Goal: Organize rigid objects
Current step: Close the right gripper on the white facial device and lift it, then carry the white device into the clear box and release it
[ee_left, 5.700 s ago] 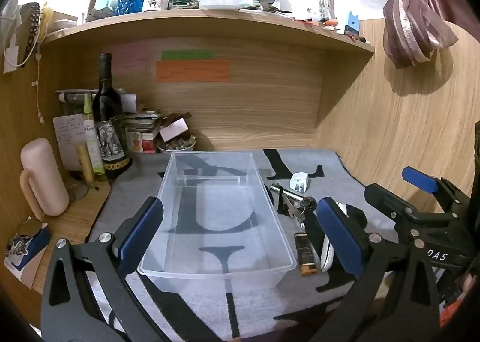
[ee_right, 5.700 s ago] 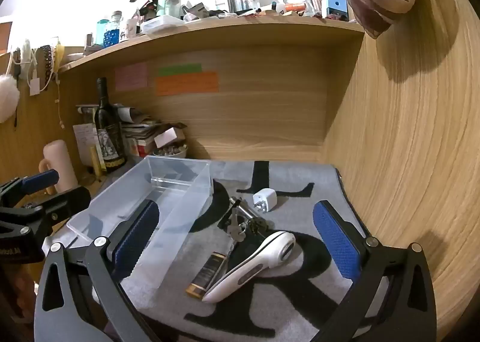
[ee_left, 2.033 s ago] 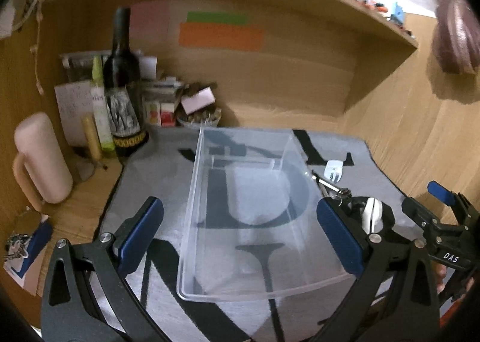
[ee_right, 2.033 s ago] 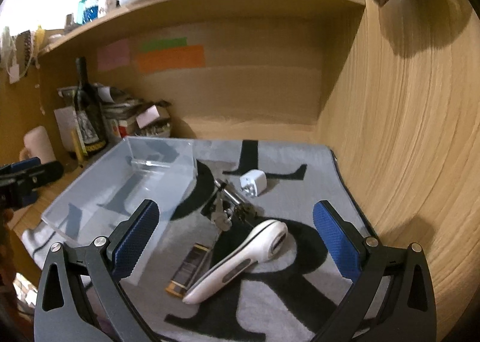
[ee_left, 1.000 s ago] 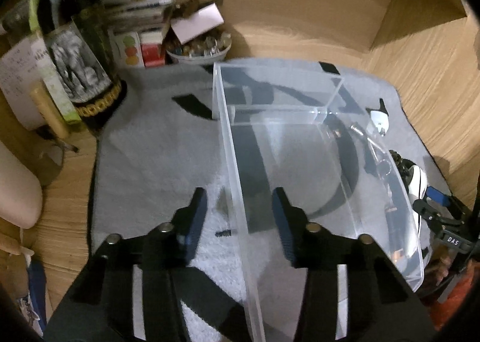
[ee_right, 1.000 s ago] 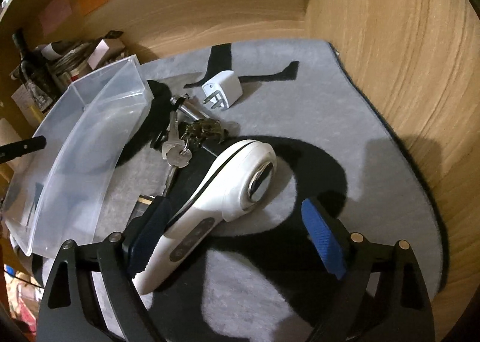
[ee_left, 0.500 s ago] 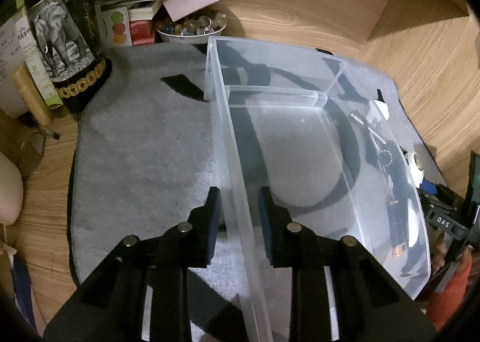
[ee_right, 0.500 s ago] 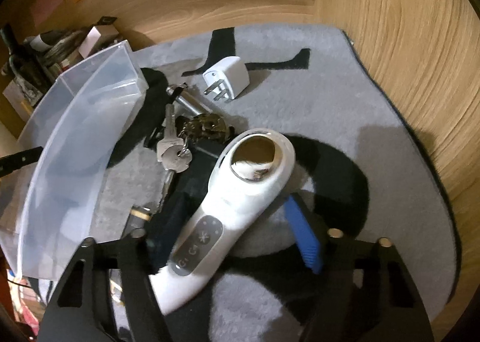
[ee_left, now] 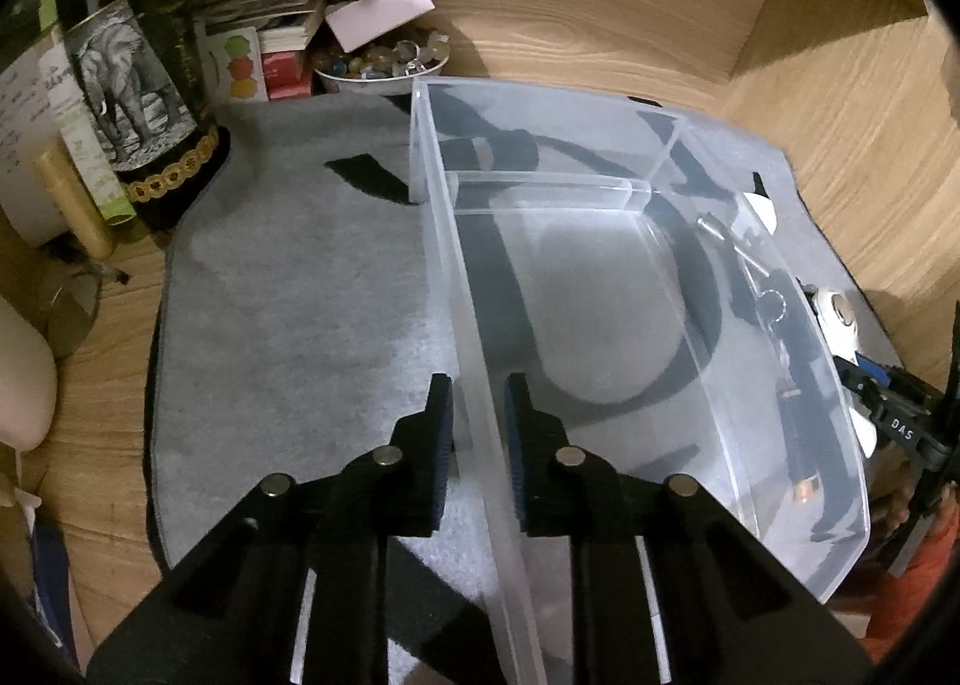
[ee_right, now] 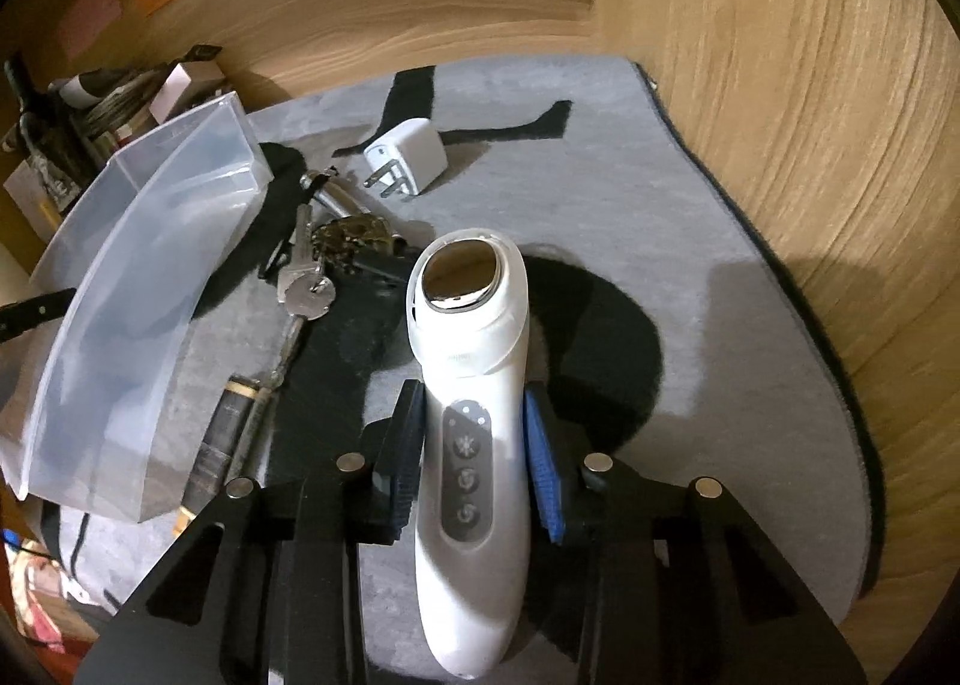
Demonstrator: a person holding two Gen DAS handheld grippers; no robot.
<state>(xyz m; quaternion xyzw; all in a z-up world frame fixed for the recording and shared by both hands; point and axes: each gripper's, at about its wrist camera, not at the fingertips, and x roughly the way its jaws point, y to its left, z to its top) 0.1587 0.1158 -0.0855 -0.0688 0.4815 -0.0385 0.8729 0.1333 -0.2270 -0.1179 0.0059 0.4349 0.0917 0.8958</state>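
Note:
A clear plastic bin [ee_left: 834, 427] sits on a grey and black mat [ee_left: 288, 295]. My left gripper [ee_left: 478, 403] is shut on the bin's left wall. My right gripper [ee_right: 474, 427] is shut on a white handheld device [ee_right: 468, 385] with a metal head and three buttons. In the right wrist view a white plug adapter [ee_right: 408, 153], a bunch of keys [ee_right: 318, 271] and a dark tube with a gold end [ee_right: 225, 433] lie on the mat between the device and the bin [ee_right: 120, 289]. The bin holds nothing.
A wine bottle [ee_left: 138, 84], papers and small boxes, and a bowl of small stones [ee_left: 384, 60] stand at the back left. Wooden walls close the back and the right side [ee_right: 810, 144]. A cream-coloured object [ee_left: 18, 379] is at the far left.
My left gripper has closed on the bin's left wall. My right gripper has closed on the white device, which has turned to point straight away from me.

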